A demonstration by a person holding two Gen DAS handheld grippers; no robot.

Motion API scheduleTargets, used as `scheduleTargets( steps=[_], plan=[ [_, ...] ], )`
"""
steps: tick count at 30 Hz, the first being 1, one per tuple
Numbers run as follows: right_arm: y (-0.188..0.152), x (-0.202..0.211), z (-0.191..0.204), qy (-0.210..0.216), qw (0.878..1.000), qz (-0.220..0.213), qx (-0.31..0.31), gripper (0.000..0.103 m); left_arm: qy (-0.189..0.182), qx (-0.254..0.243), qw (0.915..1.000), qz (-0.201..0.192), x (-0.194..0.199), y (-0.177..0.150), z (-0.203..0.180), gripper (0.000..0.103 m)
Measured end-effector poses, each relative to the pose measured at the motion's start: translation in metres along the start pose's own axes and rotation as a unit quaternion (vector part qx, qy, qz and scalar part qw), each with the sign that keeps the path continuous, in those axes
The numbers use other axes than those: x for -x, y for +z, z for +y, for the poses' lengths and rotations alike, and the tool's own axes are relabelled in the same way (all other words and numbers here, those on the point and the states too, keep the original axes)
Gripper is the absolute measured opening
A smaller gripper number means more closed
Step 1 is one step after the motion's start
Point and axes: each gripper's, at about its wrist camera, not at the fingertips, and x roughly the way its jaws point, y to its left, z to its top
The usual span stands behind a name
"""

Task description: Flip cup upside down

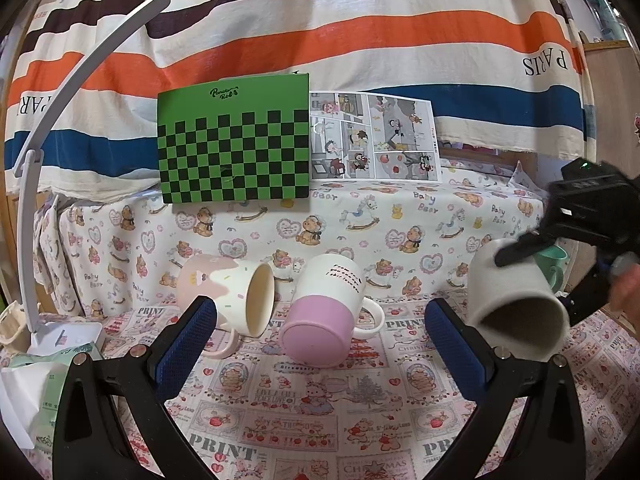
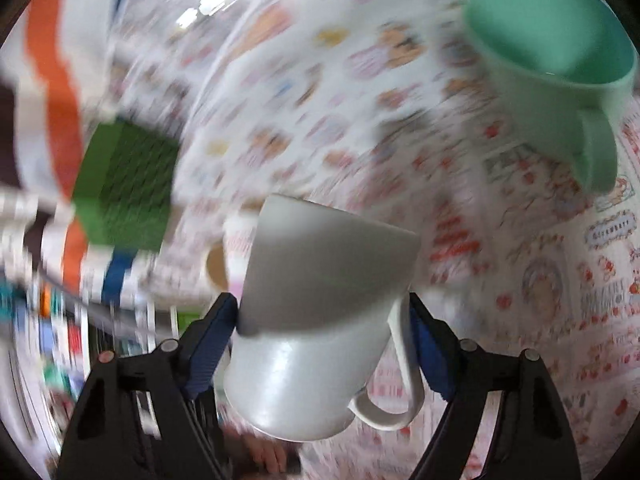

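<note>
your right gripper (image 2: 324, 320) holds the white cup (image 2: 316, 320) up in the air on the right, its jaws tight on the cup's sides. the cup is tipped, with its open mouth facing down and toward you. your left gripper (image 1: 320, 344) has its jaws wide apart and holds nothing. a pink cup (image 1: 224, 300) and a purple cup (image 1: 324, 312) lie on their sides on the table (image 1: 320, 420). a green cup (image 2: 552, 64) stands far right.

Left gripper (image 1: 320, 332) low over the tablecloth (image 1: 304, 400), jaws wide apart, nothing between. Ahead, two mugs on their sides: pink drip mug (image 1: 228, 292), lilac-based mug (image 1: 324, 312). Right gripper (image 1: 520, 250) holds white cup (image 1: 516, 300) aloft, mouth tilted downward.
</note>
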Motion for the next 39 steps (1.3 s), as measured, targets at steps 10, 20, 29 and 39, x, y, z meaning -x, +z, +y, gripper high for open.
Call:
scheduleTargets(
  steps=[10, 20, 29, 39],
  plan=[
    [-0.024, -0.045, -0.010, -0.025, 0.987, 0.119, 0.107, 0.082, 0.003, 0.003, 1.0000, 0.000, 0.000, 0.000, 0.001, 0.103],
    [-0.028, -0.021, 0.008, -0.056, 0.975, 0.070, 0.205, 0.099, 0.004, 0.004, 1.0000, 0.001, -0.002, -0.001, 0.003, 0.103],
    [-0.062, 0.043, 0.003, -0.164, 0.896, -0.155, 0.382, 0.103, 0.001, 0.003, 1.0000, 0.001, -0.002, -0.001, 0.002, 0.103],
    [-0.086, 0.074, -0.025, -0.207, 0.813, -0.337, 0.427, 0.103, 0.002, 0.001, 1.0000, 0.001, 0.001, -0.001, 0.002, 0.103]
  ],
)
